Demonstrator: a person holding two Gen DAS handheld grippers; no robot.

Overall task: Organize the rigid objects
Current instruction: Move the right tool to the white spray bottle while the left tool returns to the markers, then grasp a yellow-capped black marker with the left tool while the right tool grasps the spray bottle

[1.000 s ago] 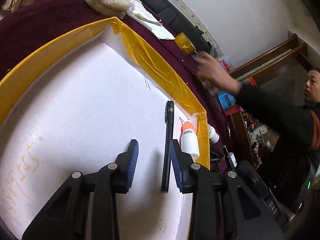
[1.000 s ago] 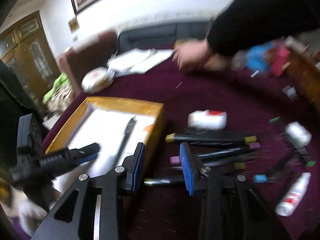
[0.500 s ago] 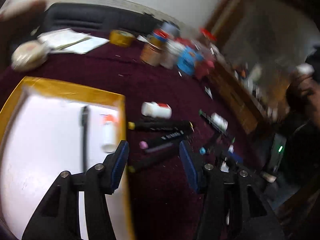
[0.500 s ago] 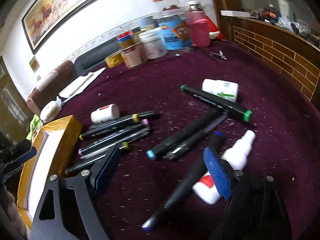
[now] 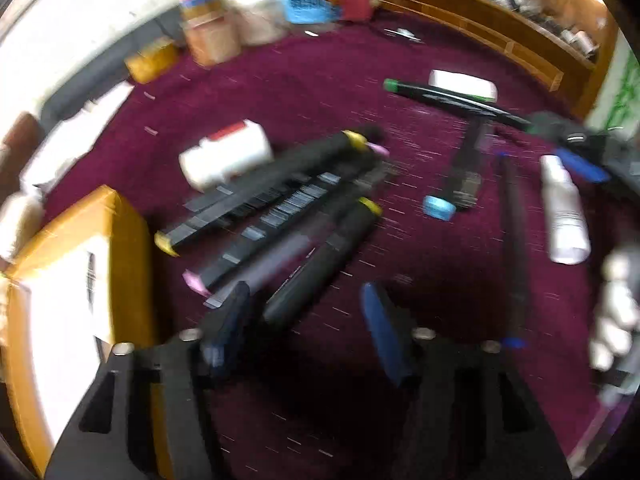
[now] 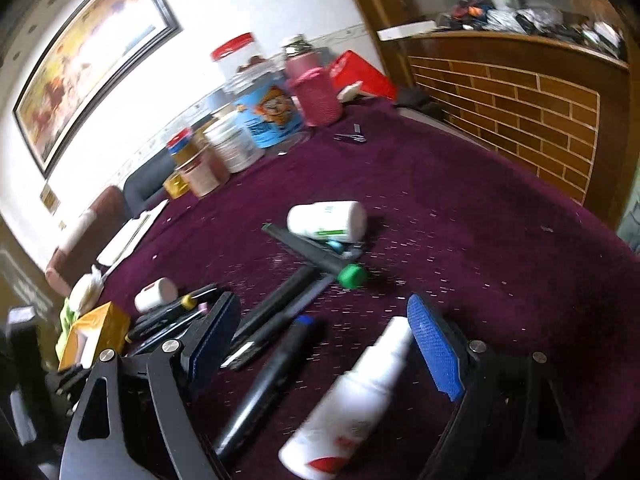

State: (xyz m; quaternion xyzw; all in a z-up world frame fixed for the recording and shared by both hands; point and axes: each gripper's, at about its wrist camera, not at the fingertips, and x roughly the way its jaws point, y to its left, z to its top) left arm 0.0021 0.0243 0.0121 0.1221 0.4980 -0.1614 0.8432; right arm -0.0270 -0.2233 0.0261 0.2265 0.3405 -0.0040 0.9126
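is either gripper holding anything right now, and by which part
Nothing is held. The right gripper stands open around a white spray bottle without pressing it; the left gripper, jaws just closing, is empty above the markers.

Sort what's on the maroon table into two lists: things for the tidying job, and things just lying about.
Job:
markers
spray bottle
white bottles
yellow-edged box

Lying about:
jars and tins
pink flask
red box
papers
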